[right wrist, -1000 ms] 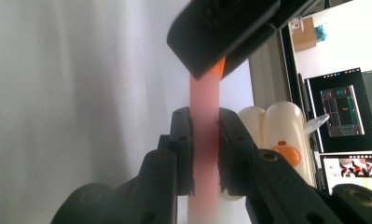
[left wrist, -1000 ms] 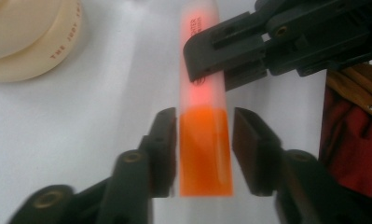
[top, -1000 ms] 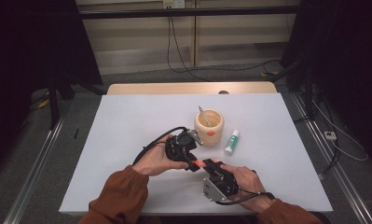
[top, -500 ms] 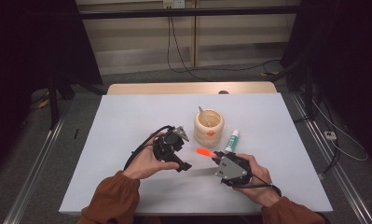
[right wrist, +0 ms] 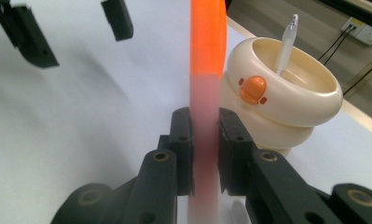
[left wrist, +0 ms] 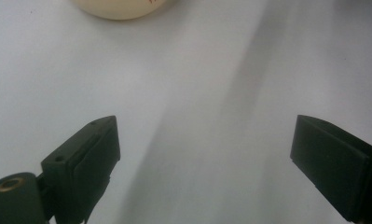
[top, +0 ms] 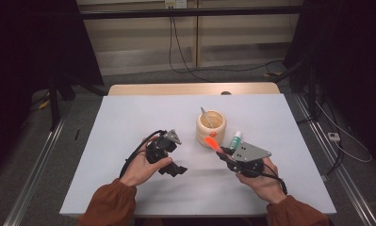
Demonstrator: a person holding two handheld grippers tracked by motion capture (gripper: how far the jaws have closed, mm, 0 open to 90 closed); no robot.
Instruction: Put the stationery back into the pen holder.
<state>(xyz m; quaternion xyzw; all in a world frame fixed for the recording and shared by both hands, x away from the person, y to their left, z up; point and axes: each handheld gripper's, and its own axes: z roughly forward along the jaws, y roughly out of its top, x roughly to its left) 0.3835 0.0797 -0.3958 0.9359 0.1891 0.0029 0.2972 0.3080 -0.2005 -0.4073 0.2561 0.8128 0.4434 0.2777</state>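
My right gripper (top: 223, 153) is shut on an orange and pink stick (top: 212, 141), whose orange end points up toward the cream cup (top: 211, 126). In the right gripper view the stick (right wrist: 206, 70) stands upright between the jaws of that gripper (right wrist: 204, 140), just left of the cup (right wrist: 286, 107), which has an orange button on its side and holds a white stick (right wrist: 286, 42). My left gripper (top: 172, 166) is open over bare table, left of the cup. Its own view shows the gripper (left wrist: 202, 168) with wide-apart jaws holding nothing and the cup's base (left wrist: 123, 7) at the top.
A small green and white tube (top: 235, 140) lies on the white table (top: 129, 117) just right of the cup, close to my right gripper. The left gripper's cable (top: 134, 157) loops beside the left hand. Open table lies left and behind.
The two grippers were together around the orange stick a second ago. The right one has since carried it right and up toward the cup, and the left one has drawn back left, open.
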